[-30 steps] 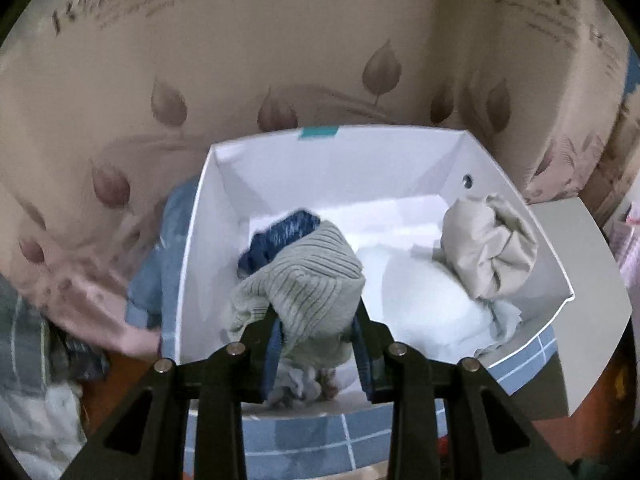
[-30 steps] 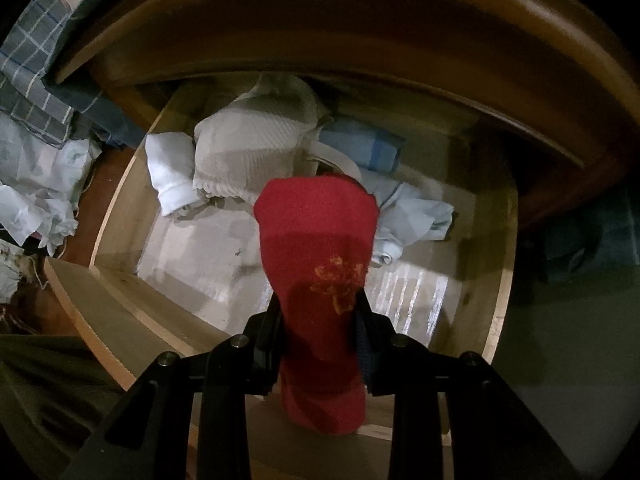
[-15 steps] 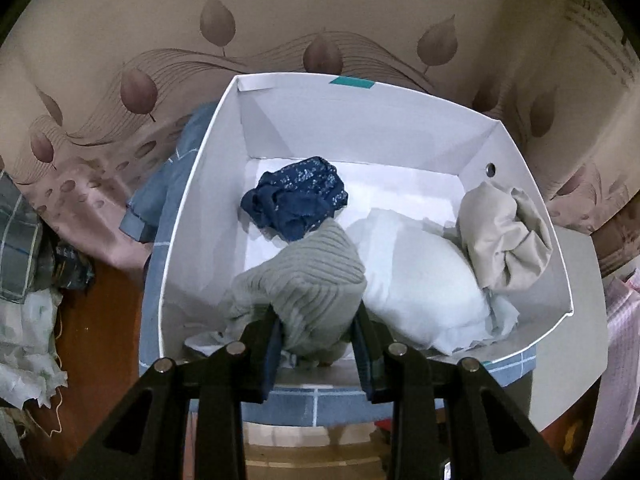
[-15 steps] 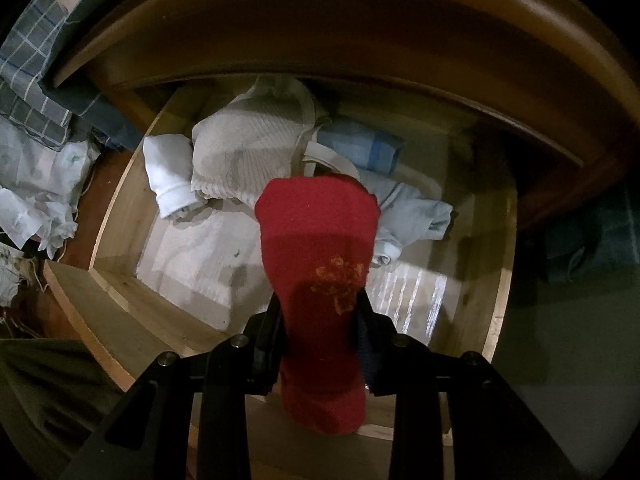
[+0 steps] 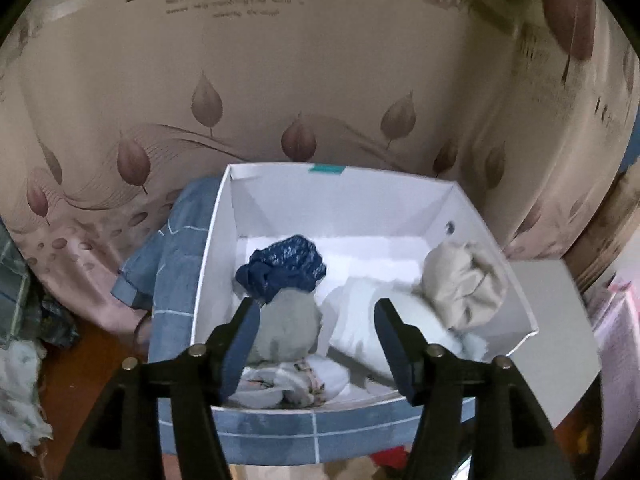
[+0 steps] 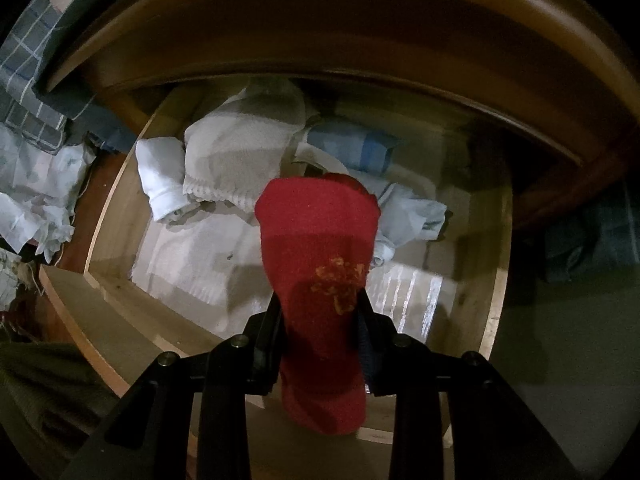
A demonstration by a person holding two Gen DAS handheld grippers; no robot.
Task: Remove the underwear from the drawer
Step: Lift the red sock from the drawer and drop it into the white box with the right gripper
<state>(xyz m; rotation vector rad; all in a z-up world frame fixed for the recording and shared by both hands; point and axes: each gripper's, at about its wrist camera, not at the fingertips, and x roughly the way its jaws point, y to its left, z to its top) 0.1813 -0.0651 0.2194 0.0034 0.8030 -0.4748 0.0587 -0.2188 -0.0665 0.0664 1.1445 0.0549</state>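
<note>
wooden drawer: open, white and blue clothes inside | white box: holds a blue, a tan, a white and a grey bundle | right gripper: fingers squeeze red underwear above the drawer | left gripper: fingers just opened, touch nothing, grey bundle lies between them

The wooden drawer holds white, grey, perhaps pale-blue folded garments.

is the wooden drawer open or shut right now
Open. The right wrist view looks straight into the wooden drawer, where white and blue garments lie, with the red garment clamped in the right gripper.
</note>
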